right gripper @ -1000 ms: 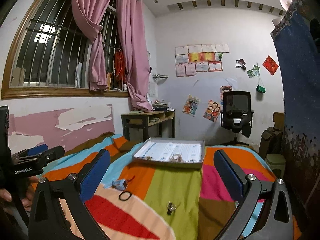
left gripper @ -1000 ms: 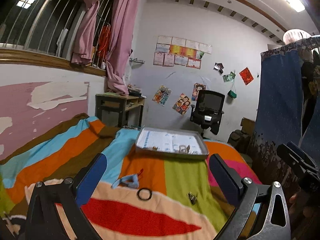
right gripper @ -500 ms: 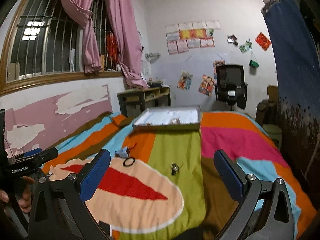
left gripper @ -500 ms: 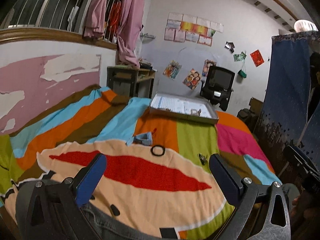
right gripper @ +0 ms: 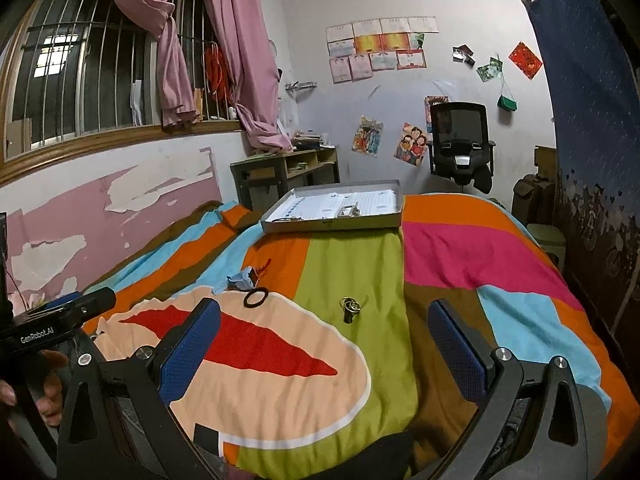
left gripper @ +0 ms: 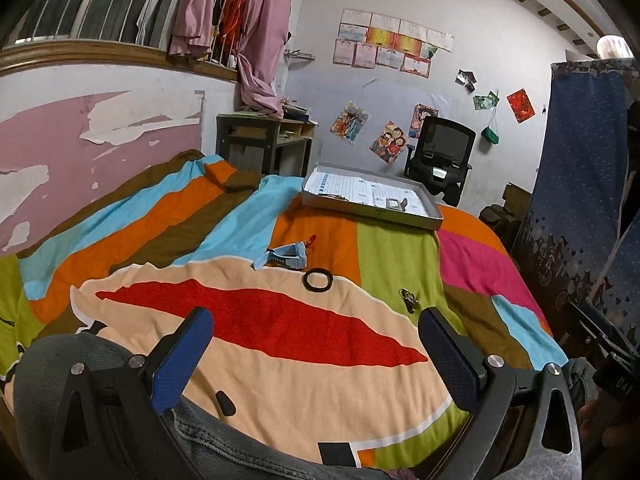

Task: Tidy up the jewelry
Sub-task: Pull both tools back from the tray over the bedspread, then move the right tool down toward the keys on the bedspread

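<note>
Both jaws gape wide and empty, left hand-held gripper and right hand-held gripper poised over the bed; black ring and metal clasp lie loose, likely bound for the tray beyond

bed: striped blanket | on it: grey tray, black ring, blue strap, metal clip, perhaps

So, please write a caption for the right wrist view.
Open right hand-held gripper above a striped blanket with a black ring, metal trinket and grey tray.
</note>
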`<state>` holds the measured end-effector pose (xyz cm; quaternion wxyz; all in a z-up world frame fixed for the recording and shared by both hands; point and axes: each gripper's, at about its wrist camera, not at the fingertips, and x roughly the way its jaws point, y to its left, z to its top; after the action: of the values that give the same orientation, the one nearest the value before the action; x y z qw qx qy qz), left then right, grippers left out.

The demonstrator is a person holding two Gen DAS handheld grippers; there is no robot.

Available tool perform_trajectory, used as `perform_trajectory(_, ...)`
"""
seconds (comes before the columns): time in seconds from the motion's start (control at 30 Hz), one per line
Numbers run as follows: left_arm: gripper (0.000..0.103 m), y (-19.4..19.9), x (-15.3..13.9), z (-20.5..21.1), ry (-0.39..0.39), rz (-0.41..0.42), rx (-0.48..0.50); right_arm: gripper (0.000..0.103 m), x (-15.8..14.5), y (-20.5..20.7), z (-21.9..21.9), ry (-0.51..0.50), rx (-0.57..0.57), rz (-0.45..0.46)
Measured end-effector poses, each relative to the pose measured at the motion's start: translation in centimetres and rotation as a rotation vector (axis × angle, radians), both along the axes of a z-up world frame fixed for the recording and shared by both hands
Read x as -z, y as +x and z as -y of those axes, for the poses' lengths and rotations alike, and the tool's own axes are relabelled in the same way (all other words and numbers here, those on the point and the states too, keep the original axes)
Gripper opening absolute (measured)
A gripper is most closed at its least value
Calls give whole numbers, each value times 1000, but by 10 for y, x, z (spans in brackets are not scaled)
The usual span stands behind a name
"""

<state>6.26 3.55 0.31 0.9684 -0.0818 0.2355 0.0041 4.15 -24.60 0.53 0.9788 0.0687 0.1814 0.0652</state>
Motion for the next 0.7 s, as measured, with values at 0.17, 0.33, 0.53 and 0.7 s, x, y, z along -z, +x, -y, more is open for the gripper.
perform_trajectory(0.17,103,9,2,2,2,-13,3,102,3,10,0,12,4,-14)
perform_trajectory(0.33,103,21,3,5,-4,-29,6,102,1,22,1,11,15,-10)
perform_trajectory(0.53,103,43,-4,9,-11,-25,19,102,-16,47,6,6,27,35)
perform_trajectory(0.7,103,71,-17,13,-12,6,30,102,-35,76,7,-14,27,90)
